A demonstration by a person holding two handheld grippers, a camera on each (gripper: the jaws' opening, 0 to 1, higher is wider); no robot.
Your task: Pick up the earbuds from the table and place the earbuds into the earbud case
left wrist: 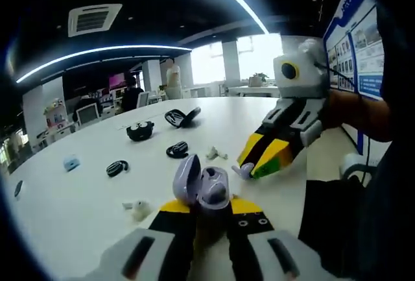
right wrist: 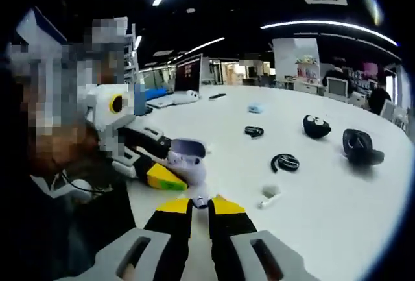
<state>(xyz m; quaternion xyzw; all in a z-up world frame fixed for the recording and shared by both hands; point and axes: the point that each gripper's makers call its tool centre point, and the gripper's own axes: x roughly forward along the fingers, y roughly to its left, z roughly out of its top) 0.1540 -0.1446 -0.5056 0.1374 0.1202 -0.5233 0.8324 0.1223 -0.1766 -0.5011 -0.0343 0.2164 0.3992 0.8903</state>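
My left gripper is shut on a lilac earbud case, held above the white table with its lid open to the left. My right gripper comes in from the right, its yellow-tipped jaws closed on a small pale earbud just right of the case's mouth. In the right gripper view, the right gripper pinches that earbud just below the case, which the left gripper holds. One white earbud lies on the table beyond the case, and another lies to its left.
Several black earbud cases and ear hooks are scattered over the far table, with a small blue item at left. The person's body and sleeve stand at the right table edge.
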